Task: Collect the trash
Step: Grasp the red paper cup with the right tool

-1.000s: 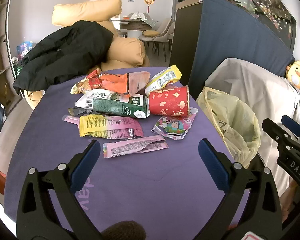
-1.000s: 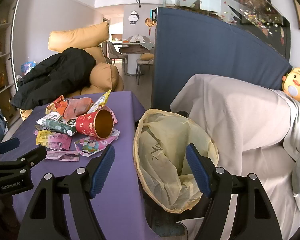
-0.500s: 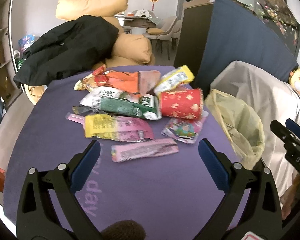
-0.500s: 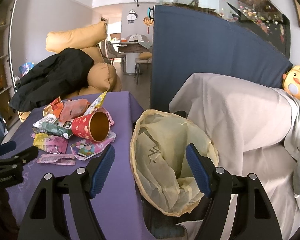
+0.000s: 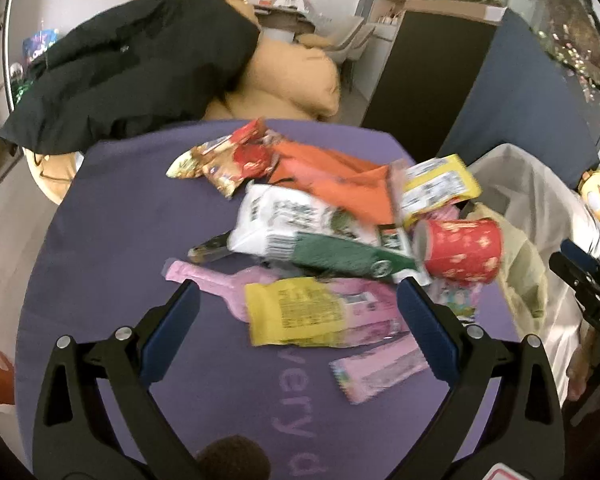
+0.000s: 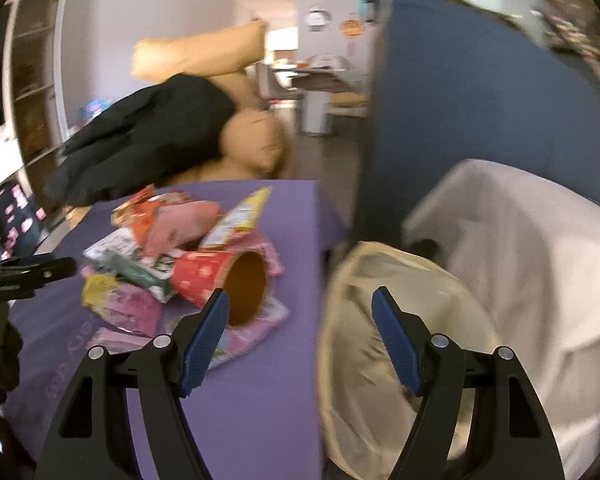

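A heap of wrappers lies on the purple table [image 5: 112,240]: a yellow-and-pink pouch [image 5: 300,314], a white-and-green pack [image 5: 300,232], an orange wrapper [image 5: 336,180], a pink bar wrapper [image 5: 380,368] and a red paper cup [image 5: 460,250] on its side. My left gripper [image 5: 298,300] hangs open just above the yellow-and-pink pouch, empty. In the right wrist view the red cup [image 6: 220,280] shows its open mouth, and my right gripper [image 6: 300,320] is open over the table's right edge, between the cup and the yellowish trash bag [image 6: 380,360].
A black jacket [image 5: 132,64] lies on tan cushions [image 5: 292,76] behind the table. A dark blue panel [image 6: 480,92] and a white-draped seat [image 6: 520,260] stand to the right. A yellow duck toy [image 5: 598,194] sits on the drape. The trash bag [image 5: 524,264] hangs off the table's right side.
My left gripper has moved forward and down over the wrapper heap. The right gripper has swung left toward the table and the cup; both stay open.
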Action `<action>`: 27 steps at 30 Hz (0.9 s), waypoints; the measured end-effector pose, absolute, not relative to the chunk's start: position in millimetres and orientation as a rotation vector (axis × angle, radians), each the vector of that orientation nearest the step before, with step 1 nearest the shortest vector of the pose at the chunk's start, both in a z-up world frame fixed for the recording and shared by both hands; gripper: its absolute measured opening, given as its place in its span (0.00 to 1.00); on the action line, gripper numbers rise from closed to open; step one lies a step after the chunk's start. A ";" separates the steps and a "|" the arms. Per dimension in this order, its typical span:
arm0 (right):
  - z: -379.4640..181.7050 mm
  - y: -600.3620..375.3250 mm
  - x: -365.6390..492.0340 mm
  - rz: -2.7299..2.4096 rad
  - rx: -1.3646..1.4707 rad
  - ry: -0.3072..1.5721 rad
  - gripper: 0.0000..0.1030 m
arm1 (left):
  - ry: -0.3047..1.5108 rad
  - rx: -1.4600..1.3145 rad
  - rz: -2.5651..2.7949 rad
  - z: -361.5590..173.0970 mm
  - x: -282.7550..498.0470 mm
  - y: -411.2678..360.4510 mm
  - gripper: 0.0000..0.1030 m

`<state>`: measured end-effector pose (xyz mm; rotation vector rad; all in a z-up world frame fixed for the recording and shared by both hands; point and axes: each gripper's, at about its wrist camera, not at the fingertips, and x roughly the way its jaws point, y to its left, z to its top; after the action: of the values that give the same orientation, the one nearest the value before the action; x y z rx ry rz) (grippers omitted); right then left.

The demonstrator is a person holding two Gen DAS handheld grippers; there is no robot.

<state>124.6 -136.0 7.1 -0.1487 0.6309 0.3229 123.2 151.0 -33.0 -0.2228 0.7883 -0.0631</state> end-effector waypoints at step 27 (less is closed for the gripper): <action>-5.7 -87.8 170.4 0.686 -0.304 0.745 0.51 | 0.837 -0.270 -0.241 -59.2 112.0 149.8 0.75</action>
<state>170.4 -87.8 -5.7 -0.3036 0.7453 0.6861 112.0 149.8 -59.2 -0.2705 0.8367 -0.2410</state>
